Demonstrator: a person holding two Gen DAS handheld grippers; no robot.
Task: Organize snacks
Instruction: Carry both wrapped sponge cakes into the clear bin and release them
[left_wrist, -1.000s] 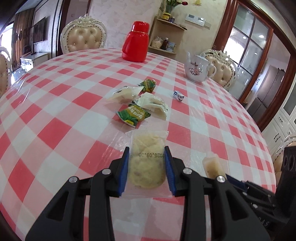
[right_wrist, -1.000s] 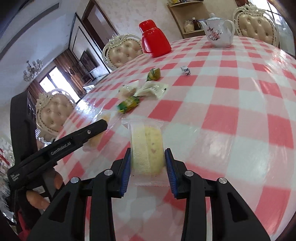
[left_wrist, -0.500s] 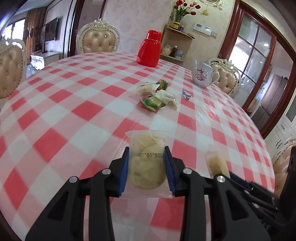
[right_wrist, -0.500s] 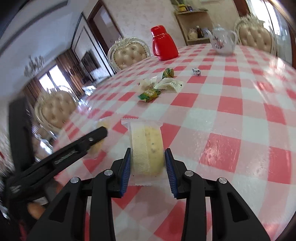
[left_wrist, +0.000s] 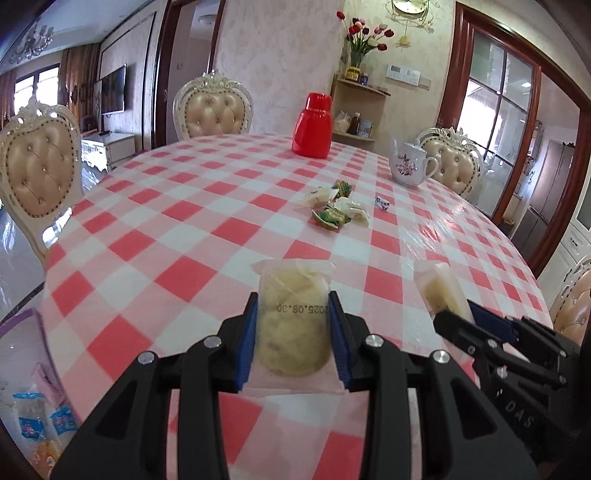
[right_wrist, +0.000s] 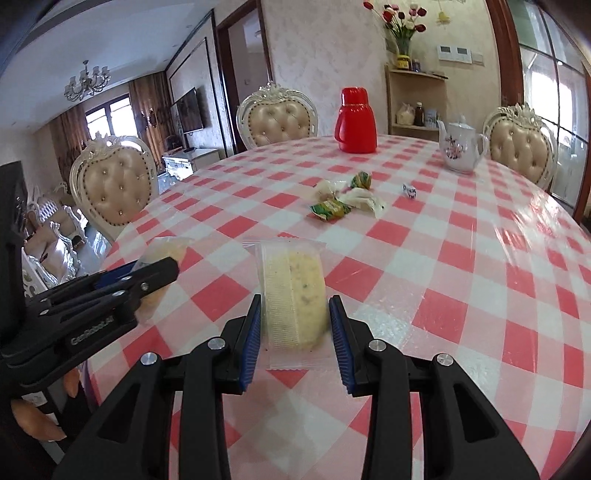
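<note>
My left gripper (left_wrist: 291, 325) is shut on a clear-wrapped round pastry (left_wrist: 291, 325), held above the near part of the checked table (left_wrist: 177, 229). My right gripper (right_wrist: 293, 314) is shut on a similar wrapped cake (right_wrist: 293, 291), seen edge-on. Each gripper shows in the other's view: the right gripper (left_wrist: 454, 314) at the right with its cake (left_wrist: 439, 291), the left gripper (right_wrist: 147, 273) at the left with its pastry (right_wrist: 162, 251). A small pile of wrapped snacks (left_wrist: 336, 210) (right_wrist: 343, 201) and one tiny candy (left_wrist: 382, 203) (right_wrist: 409, 191) lie mid-table.
A red thermos (left_wrist: 312, 125) and a white flowered teapot (left_wrist: 410, 166) stand at the table's far side. Padded chairs (left_wrist: 40, 166) ring the table. At lower left, below the table edge, a container with packets (left_wrist: 33, 417) shows. A person's fingers (right_wrist: 37, 417) hold the left gripper.
Both grippers have drawn back from the snack pile and risen, each still holding its pastry. The table edge and the container at lower left have come into the left view.
</note>
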